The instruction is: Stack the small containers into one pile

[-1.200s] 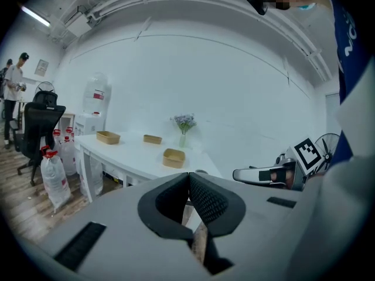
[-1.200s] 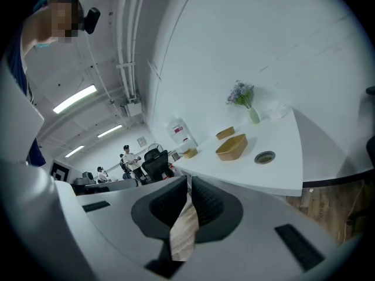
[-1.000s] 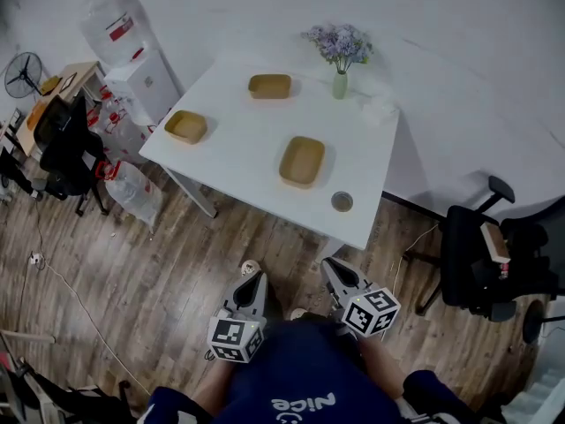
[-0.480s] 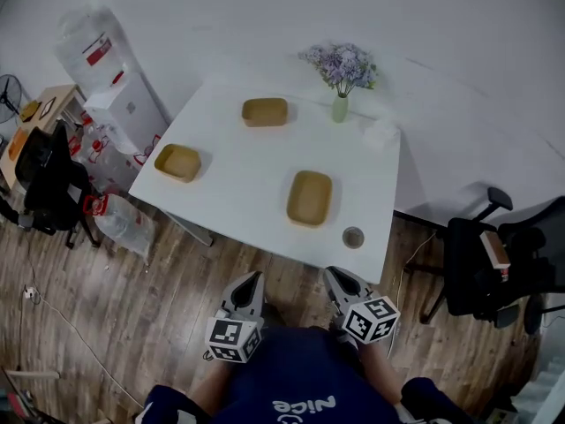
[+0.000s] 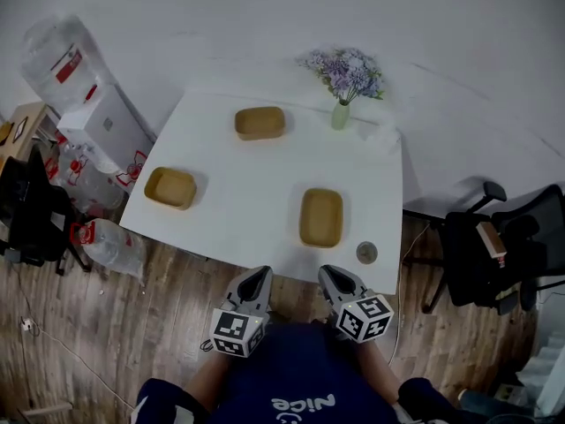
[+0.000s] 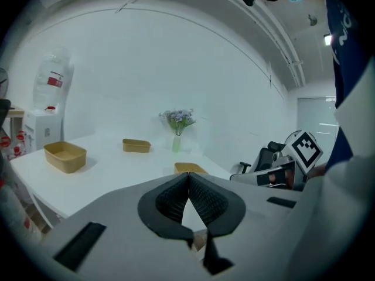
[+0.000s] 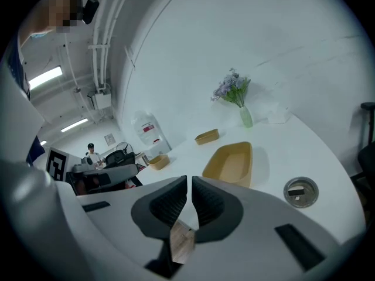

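The grey left gripper point(image 5: 258, 276) and right gripper point(image 5: 328, 275) are hanging closed, empty, before three tan, seemingly paper rectangular containers point(image 5: 321, 216) point(image 5: 259, 123) point(image 5: 170, 187) on a white table point(image 5: 238, 184).

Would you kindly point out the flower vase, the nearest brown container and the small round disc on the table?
flower vase point(image 5: 341, 117): head view, on its green body.
nearest brown container point(image 5: 321, 217): head view, middle of its floor.
small round disc point(image 5: 366, 253): head view, its centre.
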Motion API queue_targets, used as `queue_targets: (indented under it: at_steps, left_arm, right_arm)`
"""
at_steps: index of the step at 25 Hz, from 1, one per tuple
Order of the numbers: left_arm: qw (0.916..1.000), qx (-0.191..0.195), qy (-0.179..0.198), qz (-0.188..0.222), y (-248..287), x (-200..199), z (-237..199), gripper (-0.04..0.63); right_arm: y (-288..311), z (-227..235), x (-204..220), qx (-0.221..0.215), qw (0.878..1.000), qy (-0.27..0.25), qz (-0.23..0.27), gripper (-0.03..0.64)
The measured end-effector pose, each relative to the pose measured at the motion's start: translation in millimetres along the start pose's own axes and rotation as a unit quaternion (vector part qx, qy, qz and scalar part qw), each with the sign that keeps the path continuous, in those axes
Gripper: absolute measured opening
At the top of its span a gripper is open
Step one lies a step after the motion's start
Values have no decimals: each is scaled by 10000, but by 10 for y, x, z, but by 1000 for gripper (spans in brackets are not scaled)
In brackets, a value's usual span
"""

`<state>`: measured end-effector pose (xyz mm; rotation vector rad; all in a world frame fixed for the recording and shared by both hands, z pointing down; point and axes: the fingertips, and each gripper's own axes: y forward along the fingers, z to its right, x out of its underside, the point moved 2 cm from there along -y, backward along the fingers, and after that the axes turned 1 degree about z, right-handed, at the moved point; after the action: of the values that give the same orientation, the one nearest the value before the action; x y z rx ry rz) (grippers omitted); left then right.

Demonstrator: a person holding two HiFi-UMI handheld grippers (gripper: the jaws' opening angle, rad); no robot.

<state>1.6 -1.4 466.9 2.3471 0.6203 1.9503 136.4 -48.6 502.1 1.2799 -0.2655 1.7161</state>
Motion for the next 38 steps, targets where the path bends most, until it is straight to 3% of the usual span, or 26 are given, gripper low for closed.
queue_targets:
  at_steps: [6,12,20,26,32,35,38]
  left_arm:
    - [9999,85,105,13,40,-169,-484,18]
    - [9998,31,-204,-53,-7,-104,-939,18]
    - [9970,-315,-705,-61,-108,-21,-1279,19]
    - [9972,-444,-591,-113,-4,-47,-1398,18]
    - [9974,-580,-412,101,150,-364,-1569,18]
    - [9972,-642,-359,162,210,-458,-1652,18]
    - [9971,-700,-226,175,243,-480,-1745,18]
  right_arm:
    - [473,-233,-93,141,9998,-105,-60,54]
    - [819,-407,-196,182,9997,-130,17,54]
    - [1028,-487,-444,344,9972,-650,-93,54]
    - [1162,-521,-709,187,9945,-1032,15,54]
    - [1340,-551,-1120,34,9906,-1357,195,54]
    - [1443,-652,-1369,-289,9835,-1782,119,54]
    - [1535,-723,-1641,-347,9761,-2123,318,54]
